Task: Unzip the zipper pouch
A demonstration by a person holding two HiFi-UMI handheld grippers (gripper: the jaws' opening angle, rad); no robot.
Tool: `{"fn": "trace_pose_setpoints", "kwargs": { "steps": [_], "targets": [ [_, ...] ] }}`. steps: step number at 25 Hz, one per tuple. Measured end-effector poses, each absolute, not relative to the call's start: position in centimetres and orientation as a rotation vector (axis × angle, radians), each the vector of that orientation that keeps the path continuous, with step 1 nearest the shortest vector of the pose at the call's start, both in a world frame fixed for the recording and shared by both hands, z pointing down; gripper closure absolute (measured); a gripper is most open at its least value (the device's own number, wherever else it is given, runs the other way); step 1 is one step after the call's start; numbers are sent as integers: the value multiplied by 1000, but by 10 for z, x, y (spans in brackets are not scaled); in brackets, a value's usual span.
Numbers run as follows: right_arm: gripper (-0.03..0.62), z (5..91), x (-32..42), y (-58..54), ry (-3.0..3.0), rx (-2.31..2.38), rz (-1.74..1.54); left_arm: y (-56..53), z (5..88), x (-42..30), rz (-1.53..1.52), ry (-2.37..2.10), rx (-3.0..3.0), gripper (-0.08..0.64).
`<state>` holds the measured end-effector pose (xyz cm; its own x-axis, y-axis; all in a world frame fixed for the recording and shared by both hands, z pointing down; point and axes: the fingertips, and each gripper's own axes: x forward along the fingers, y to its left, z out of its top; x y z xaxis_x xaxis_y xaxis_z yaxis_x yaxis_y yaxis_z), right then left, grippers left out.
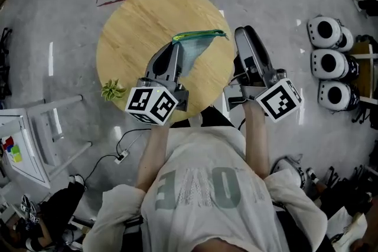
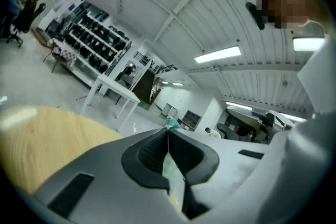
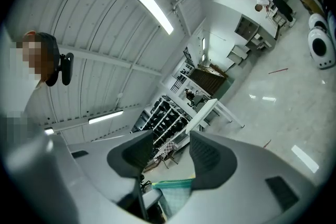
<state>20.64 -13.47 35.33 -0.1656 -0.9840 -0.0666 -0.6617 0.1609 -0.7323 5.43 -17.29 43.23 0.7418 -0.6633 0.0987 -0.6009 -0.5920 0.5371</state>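
The left gripper [image 1: 175, 50] is nearest. It is clamped shut on the see-through teal mesh zipper pouch with its green zipper edge [image 1: 199, 44], near the pouch's left end. The left gripper view shows the thin mesh squeezed flat between the pads. Just to its right, the right gripper [image 1: 248, 37] has its jaws wide apart with nothing between the pads. The pouch's right end lies close by, and shows low between the jaws in the right gripper view. The pouch sits over the far-right part of the round pale wooden table [image 1: 133, 26], zipper edge farthest.

The left hold looks to be on slack mesh only, so a pull along the zipper could drag the fabric out of the pads. The right jaws could also close on mesh rather than the pull tab.

The tab is too small to find. I cannot tell whether the zipper is open or closed. The left gripper hides whether the pouch's near corner touches the table.
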Motion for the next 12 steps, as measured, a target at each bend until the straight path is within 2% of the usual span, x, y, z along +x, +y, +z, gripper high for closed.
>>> {"fn": "trace_pose_setpoints", "kwargs": {
  "steps": [12],
  "targets": [
    [383, 401, 196, -148, 1919, -1606, -915, -204, 554, -21, -189, -1097, 1913, 534]
  ]
}}
